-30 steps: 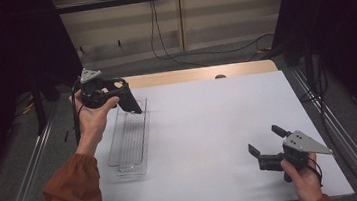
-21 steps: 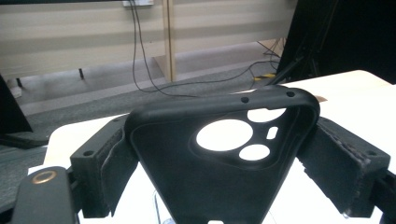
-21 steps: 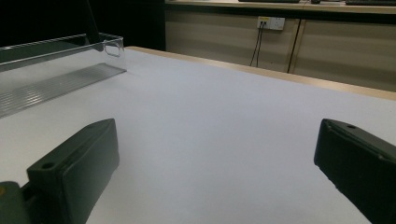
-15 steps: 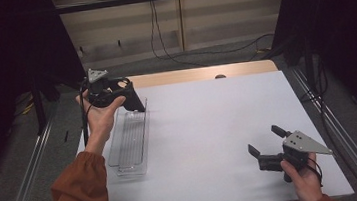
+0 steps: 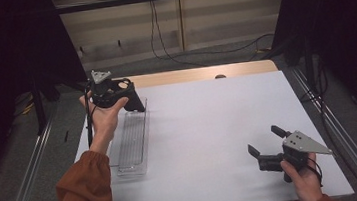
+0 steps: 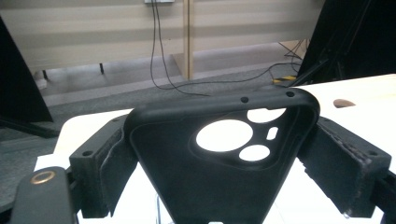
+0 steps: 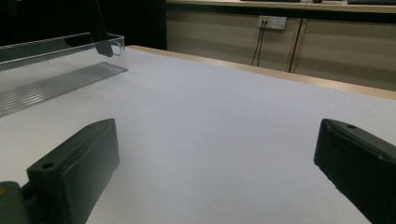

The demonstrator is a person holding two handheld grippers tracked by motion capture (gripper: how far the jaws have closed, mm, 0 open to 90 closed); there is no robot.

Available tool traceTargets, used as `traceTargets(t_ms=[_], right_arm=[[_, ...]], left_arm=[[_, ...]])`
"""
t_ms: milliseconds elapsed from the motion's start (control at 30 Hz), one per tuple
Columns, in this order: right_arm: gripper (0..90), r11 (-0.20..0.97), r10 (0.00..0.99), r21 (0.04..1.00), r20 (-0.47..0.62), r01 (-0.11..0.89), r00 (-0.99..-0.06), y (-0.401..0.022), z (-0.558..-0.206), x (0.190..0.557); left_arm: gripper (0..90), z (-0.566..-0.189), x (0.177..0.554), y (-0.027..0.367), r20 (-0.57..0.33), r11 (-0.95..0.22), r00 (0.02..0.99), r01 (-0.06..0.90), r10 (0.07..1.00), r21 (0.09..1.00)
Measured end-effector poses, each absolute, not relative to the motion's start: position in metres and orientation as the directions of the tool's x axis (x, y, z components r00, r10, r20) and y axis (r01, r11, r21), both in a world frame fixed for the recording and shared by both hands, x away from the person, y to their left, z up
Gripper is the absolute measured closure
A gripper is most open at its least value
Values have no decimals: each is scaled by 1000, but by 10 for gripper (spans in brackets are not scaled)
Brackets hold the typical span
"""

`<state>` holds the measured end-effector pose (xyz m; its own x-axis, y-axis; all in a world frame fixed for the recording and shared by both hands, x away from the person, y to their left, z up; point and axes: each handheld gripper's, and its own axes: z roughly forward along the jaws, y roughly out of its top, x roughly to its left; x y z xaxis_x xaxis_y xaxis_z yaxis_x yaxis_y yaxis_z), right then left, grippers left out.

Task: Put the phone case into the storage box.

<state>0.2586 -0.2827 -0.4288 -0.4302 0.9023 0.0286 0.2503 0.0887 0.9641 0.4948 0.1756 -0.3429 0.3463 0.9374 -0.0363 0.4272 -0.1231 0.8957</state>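
Left claw [image 5: 134, 102], upper left, pinching black phone case [image 6: 224, 158] above clear tray [image 5: 130, 143]; right claw [image 5: 267, 146], lower right, spread over white bench [image 5: 209, 127].

A rust-orange sleeve [image 5: 83, 193], and each black hand-held gripper [image 5: 267, 154] bears a grey three-cornered plate.

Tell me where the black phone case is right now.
The black phone case is clamped between the left gripper jaws, held at the table's far left in the high view, over the far end of the clear tray.

Left hand-held gripper [image 5: 134, 102] raised, jaws clamped; right hand-held gripper [image 5: 266, 145] low, jaws apart.
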Motion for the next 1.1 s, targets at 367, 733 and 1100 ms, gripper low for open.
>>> traceTargets(t_ms=[367, 733, 1100], right_arm=[[0, 90, 903, 963, 28, 252, -430, -283, -429, 259], [0, 89, 902, 963, 30, 253, -432, -282, -430, 259], [0, 91, 901, 963, 28, 253, -432, -283, -430, 259]], left_arm=[[144, -352, 500, 175, -34, -114, 313, 442, 949, 890], [143, -359, 504, 171, -28, -113, 301, 442, 953, 890], [142, -364, 507, 169, -17, -121, 301, 434, 953, 892]])
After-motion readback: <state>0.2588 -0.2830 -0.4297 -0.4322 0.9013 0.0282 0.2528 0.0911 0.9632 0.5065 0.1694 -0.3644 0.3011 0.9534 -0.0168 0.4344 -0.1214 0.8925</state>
